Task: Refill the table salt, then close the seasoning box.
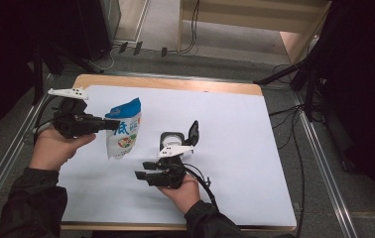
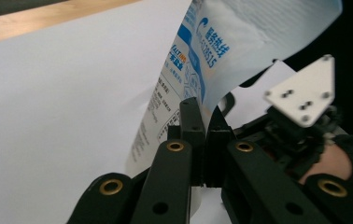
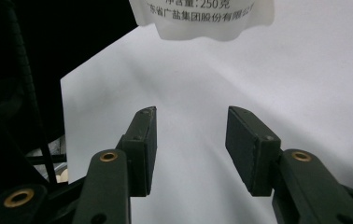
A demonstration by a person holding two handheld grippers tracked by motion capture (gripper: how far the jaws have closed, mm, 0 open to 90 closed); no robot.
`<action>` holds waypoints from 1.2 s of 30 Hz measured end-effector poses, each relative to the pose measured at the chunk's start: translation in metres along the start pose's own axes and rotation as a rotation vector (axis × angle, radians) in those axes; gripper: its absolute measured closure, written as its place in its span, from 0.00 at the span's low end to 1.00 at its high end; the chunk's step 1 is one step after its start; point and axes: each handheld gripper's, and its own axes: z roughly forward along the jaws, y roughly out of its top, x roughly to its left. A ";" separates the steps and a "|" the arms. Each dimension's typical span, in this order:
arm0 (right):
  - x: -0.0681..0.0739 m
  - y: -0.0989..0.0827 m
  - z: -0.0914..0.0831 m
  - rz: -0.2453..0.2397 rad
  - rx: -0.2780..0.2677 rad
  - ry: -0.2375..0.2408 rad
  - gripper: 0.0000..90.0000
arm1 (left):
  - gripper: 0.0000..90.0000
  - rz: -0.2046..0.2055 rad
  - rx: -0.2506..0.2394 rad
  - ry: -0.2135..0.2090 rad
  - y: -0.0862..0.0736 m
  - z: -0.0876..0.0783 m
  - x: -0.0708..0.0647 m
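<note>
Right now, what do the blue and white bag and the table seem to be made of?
The bag looks like thin glossy plastic film: it creases and bends where the left gripper pinches it, and its printed surface shines. The table seems to be light wood, shown by its tan bare edge; a matte white sheet, perhaps paper, covers it.
</note>
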 end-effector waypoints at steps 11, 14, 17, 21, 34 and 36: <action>-0.004 -0.008 -0.042 -0.041 0.020 -0.019 0.60 | 1.00 -0.045 -0.029 0.053 -0.002 0.003 0.020; -0.006 -0.008 -0.053 -0.065 0.019 -0.033 0.60 | 1.00 -0.054 -0.029 0.067 -0.003 0.006 0.027; -0.008 -0.008 -0.063 -0.087 0.003 -0.058 0.61 | 1.00 -0.066 -0.025 0.075 -0.003 0.010 0.034; -0.013 -0.008 -0.074 -0.087 0.000 -0.058 0.61 | 1.00 -0.083 -0.028 0.073 -0.003 0.016 0.044; -0.032 -0.010 -0.101 -0.043 0.011 -0.086 0.62 | 1.00 -0.092 -0.039 0.110 -0.002 0.032 0.066; -0.035 -0.010 -0.105 -0.042 0.011 -0.092 0.62 | 1.00 -0.097 -0.044 0.120 -0.001 0.034 0.069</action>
